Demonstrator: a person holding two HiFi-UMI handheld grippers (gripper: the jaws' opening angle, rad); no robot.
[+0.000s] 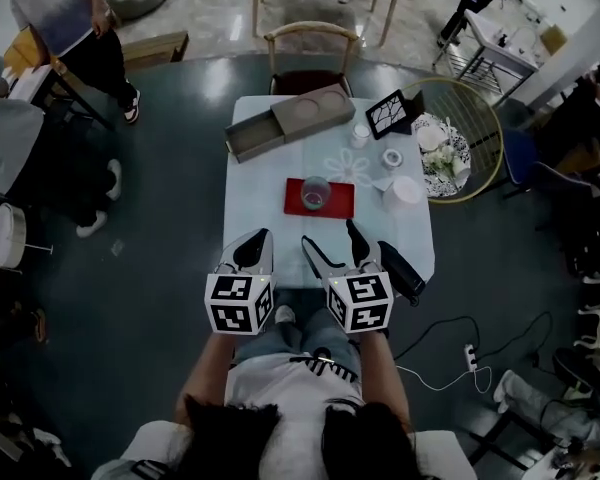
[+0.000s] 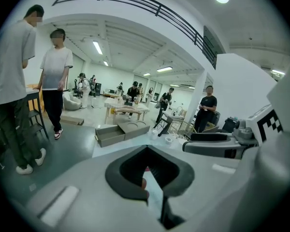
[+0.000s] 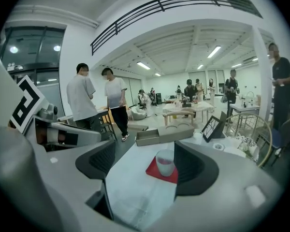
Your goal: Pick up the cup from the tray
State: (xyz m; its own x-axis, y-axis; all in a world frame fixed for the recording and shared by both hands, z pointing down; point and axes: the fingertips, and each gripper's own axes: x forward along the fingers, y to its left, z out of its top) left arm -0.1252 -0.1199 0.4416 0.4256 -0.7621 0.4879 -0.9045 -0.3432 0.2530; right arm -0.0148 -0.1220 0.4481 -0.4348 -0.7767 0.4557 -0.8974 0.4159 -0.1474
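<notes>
A clear glass cup (image 1: 316,192) stands upright on a small red tray (image 1: 337,206) in the middle of the white table (image 1: 260,183). My right gripper (image 1: 330,236) is open near the table's front edge, a short way in front of the tray, with nothing between its jaws. In the right gripper view the cup (image 3: 165,162) and tray (image 3: 157,172) lie ahead between the spread jaws of the right gripper (image 3: 145,144). My left gripper (image 1: 257,236) hovers at the front left of the table, shut and empty. In its own view the left gripper (image 2: 146,149) has its tips touching.
A grey open box (image 1: 290,118) lies at the table's back. A black picture frame (image 1: 387,114), a tape roll (image 1: 392,157) and a white cylinder (image 1: 405,192) sit at the right. A black object (image 1: 400,268) lies by my right gripper. A chair (image 1: 310,53) stands behind, a round wire stand (image 1: 475,148) to the right.
</notes>
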